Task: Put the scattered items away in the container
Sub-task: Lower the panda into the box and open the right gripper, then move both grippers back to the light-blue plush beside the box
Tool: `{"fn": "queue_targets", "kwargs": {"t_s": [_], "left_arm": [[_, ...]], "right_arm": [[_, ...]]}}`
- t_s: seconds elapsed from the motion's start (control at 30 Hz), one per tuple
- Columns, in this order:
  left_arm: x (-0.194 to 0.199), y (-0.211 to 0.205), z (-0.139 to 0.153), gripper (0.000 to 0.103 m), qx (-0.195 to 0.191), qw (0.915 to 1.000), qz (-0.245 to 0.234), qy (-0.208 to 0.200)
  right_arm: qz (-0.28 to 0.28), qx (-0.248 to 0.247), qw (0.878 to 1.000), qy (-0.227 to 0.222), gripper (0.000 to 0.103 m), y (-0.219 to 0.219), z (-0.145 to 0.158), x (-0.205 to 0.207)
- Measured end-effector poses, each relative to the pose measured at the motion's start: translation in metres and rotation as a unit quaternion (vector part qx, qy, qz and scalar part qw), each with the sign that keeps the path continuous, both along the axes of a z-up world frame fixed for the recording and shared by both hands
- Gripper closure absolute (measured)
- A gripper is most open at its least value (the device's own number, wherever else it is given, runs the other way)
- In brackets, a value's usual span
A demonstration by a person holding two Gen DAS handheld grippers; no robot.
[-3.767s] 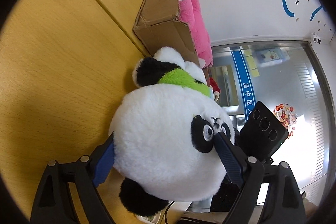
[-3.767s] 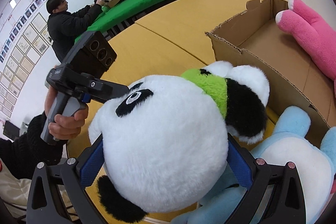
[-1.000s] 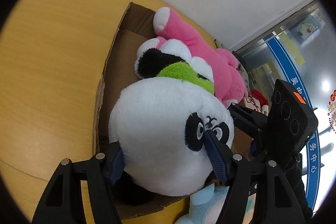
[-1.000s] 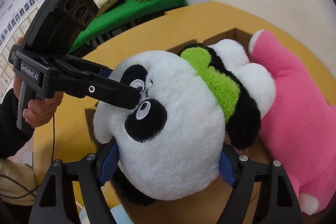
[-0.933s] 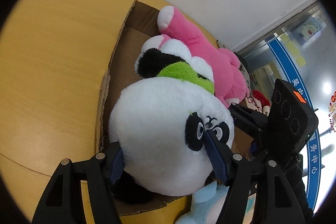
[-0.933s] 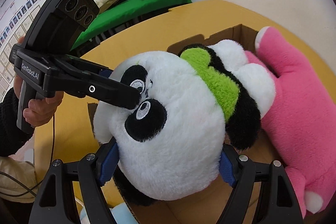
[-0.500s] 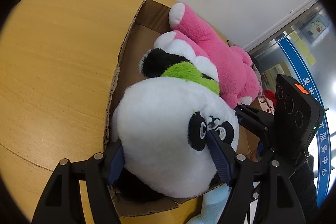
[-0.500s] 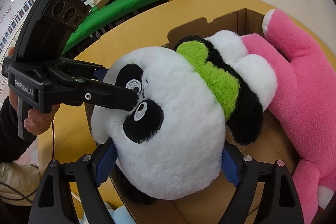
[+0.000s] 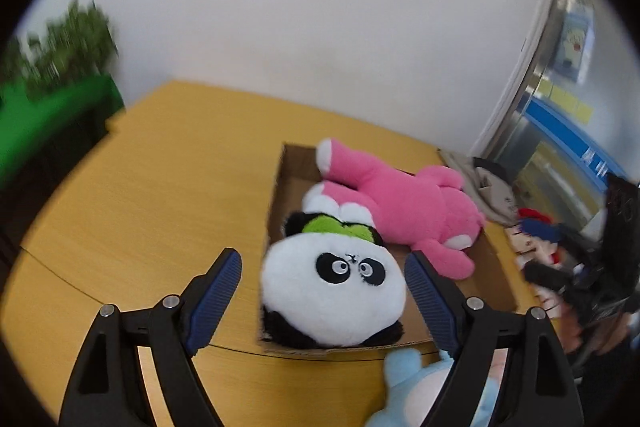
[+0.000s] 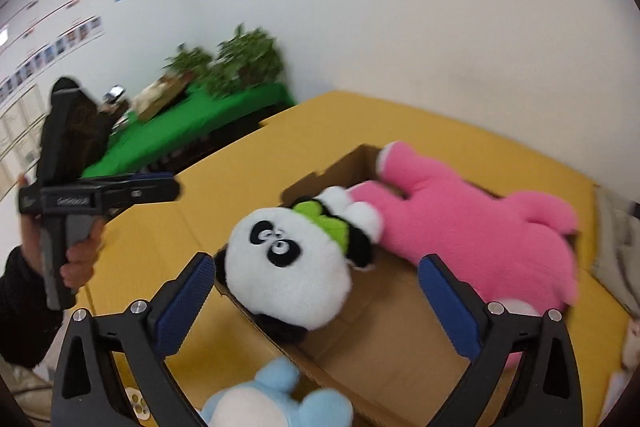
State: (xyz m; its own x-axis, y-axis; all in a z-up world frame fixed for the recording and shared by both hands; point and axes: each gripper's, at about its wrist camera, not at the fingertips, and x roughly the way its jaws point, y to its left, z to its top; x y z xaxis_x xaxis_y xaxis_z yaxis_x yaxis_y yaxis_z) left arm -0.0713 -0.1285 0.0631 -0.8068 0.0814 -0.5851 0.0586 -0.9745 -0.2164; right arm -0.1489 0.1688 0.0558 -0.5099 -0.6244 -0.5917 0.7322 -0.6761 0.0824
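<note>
Left gripper [image 9: 322,301]: jaws opening, nothing pinched; the panda plush [image 9: 332,291] shows between the pads but clear of them. Right gripper [image 10: 316,301]: likewise opening, pads apart, empty. Panda lies face-up in the near end of the cardboard box [image 9: 494,279], head against the front wall. Pink plush [image 9: 404,203] fills the far side of the same box, legs spilling over the rim. Light blue plush [image 10: 272,403] sits outside on the tabletop [image 9: 160,187], just beside the box's near edge, apparently next to go in. Judged soft, light, squashy, not fragile; a broad squeeze across head or belly should hold, though fur may slip.
</note>
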Motion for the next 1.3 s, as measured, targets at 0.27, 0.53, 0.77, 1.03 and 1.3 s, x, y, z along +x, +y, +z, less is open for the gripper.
{"fn": "queue_targets", "kwargs": {"t_s": [0.27,0.53,0.77,1.03,1.3], "left_arm": [[0.054,0.072,0.008,0.013,-0.059,0.9965,-0.047,0.036],[0.062,0.120,-0.016,0.013,-0.050,0.9923,-0.113,0.009],[0.056,0.130,-0.027,0.013,-0.027,0.9912,-0.129,-0.009],[0.045,0.128,-0.035,0.013,-0.022,0.9932,-0.113,-0.014],[0.037,0.125,-0.051,0.013,-0.013,0.9923,-0.119,-0.034]], "right_arm": [[-0.157,-0.009,0.988,-0.004,0.000,0.050,-0.006,0.064],[-0.232,0.016,0.972,-0.022,0.000,0.074,-0.024,0.089],[-0.247,0.026,0.969,-0.006,0.000,0.081,-0.025,0.088],[-0.249,0.040,0.968,-0.008,0.000,0.083,-0.036,0.080],[-0.244,0.052,0.968,-0.016,0.000,0.081,-0.048,0.080]]}}
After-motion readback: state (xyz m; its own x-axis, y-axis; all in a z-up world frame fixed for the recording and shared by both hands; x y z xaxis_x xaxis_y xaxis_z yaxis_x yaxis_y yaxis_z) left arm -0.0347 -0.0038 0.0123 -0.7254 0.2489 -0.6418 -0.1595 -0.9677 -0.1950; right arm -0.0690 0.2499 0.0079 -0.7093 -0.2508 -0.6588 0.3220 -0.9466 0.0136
